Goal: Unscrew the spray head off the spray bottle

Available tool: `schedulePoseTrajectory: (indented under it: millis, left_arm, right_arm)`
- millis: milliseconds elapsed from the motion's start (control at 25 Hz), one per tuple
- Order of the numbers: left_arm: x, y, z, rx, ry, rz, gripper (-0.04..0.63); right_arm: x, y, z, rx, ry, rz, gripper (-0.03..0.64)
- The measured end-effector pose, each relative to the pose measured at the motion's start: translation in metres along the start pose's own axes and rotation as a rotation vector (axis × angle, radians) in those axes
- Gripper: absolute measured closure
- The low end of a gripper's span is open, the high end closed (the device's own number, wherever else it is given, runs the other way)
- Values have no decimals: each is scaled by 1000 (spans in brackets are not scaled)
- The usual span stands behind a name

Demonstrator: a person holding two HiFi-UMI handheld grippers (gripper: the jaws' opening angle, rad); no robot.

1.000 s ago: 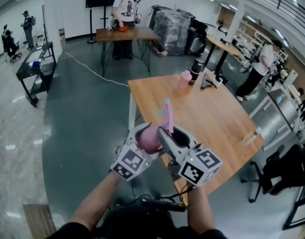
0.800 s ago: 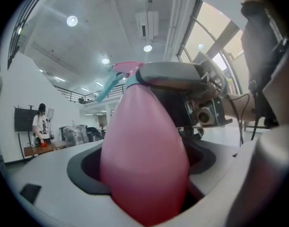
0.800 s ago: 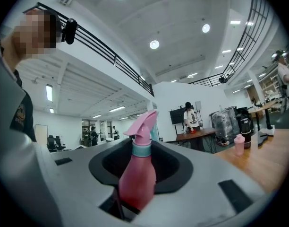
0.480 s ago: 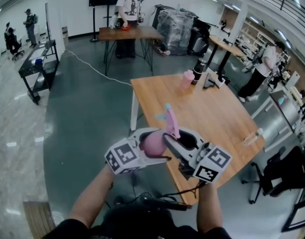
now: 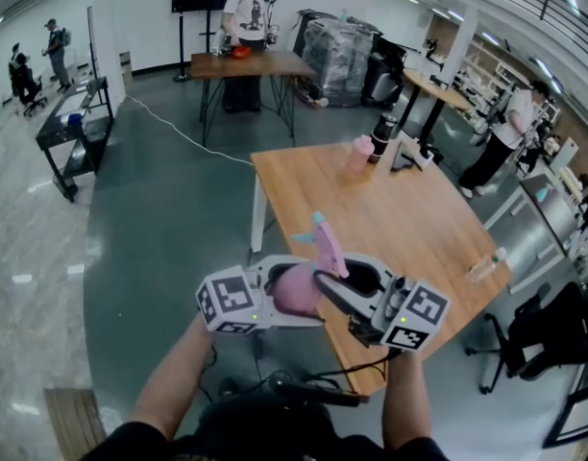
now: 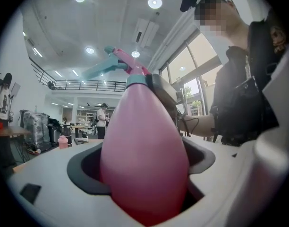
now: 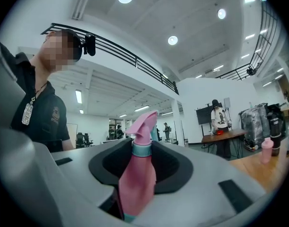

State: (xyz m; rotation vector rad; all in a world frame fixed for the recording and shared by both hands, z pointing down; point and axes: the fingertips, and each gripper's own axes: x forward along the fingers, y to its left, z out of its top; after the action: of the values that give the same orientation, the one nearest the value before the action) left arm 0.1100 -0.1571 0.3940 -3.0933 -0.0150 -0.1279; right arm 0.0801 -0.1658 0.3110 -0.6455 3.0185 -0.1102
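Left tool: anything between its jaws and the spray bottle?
Nothing. In the left gripper view the left tool clamps the pink body of the spray bottle directly.

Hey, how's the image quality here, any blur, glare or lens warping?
Head view: evenly lit and sharp, though the wide lens bows the room around the wooden table. Left gripper view: heavy fisheye with a black rim; the spray bottle fills the frame, soft up close, and ceiling lights glare. Right gripper view: same fisheye, the spray head fairly sharp.
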Motion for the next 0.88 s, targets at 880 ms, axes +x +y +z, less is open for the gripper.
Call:
schedulePoseTrajectory:
  millis: [880]
  left_arm:
    - [-9, 54, -3, 16, -26, 394, 153]
  right_arm:
    - [2, -23, 0, 51, -13, -302, 458]
